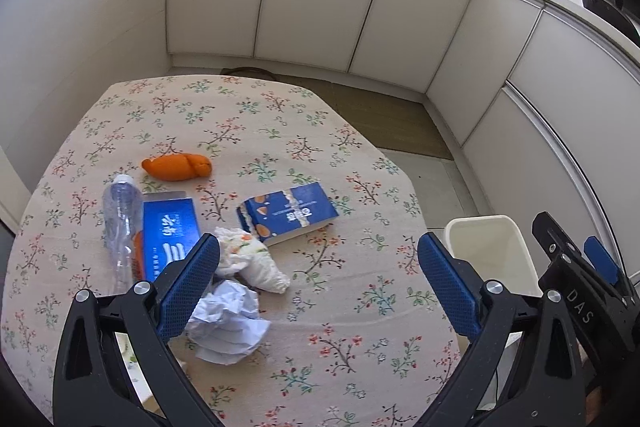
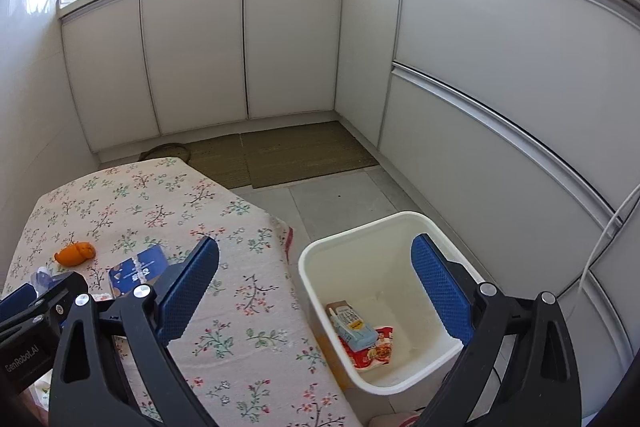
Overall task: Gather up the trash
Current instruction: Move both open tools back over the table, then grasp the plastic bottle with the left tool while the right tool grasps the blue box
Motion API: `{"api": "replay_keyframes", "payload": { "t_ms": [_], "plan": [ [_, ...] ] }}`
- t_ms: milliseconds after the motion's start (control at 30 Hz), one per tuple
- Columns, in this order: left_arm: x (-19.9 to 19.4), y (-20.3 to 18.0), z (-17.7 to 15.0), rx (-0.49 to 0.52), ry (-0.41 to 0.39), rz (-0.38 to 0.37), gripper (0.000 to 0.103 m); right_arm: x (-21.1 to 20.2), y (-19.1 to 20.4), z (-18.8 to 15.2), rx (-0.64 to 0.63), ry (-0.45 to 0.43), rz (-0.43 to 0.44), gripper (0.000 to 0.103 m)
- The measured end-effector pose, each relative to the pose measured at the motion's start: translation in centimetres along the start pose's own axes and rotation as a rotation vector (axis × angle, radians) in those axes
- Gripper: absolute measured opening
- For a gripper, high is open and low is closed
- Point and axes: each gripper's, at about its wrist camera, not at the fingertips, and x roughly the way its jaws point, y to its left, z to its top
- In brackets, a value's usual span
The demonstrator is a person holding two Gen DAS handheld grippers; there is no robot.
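Observation:
Trash lies on a floral tablecloth table (image 1: 340,327): a crumpled white paper ball (image 1: 230,327), a crumpled printed tissue (image 1: 252,259), a blue snack box (image 1: 290,213), a blue packet (image 1: 170,235), a clear plastic bottle (image 1: 120,223) and an orange peel (image 1: 178,166). My left gripper (image 1: 320,275) is open and empty above the table, its left finger over the paper ball. My right gripper (image 2: 316,279) is open and empty over the white bin (image 2: 400,227), which holds a drink carton (image 2: 354,327) and a red wrapper (image 2: 374,351). The bin also shows in the left wrist view (image 1: 486,227).
The bin stands on the tiled floor right of the table. White kitchen cabinets (image 2: 288,43) line the back and right. Brown floor mats (image 2: 296,151) lie before them. The snack box (image 2: 140,267) and orange peel (image 2: 76,253) show in the right wrist view.

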Motion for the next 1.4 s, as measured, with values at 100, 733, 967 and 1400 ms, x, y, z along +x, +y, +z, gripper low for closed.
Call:
{"api": "replay_keyframes", "payload": {
  "t_ms": [100, 733, 967, 1400],
  "plan": [
    [-0.7, 2.1, 0.0, -0.015, -0.014, 0.038, 0.095, 0.0, 2.1, 0.0, -0.007, 0.007, 0.032, 0.094],
    [-4.5, 17.2, 0.2, -0.325, -0.017, 0.204, 0.095, 1.6, 16.9, -1.4, -0.132, 0.140, 0.275, 0.094],
    [-5.9, 20.4, 0.7, -0.391, -0.034, 0.215, 0.095, 4.8, 23.9, -2.5, -0.313, 0.282, 0.362, 0.094],
    [-6.8, 23.7, 0.4, -0.473, -0.018, 0.190, 0.095, 7.4, 28.1, -5.9, -0.345, 0.541, 0.443, 0.093]
  ]
}}
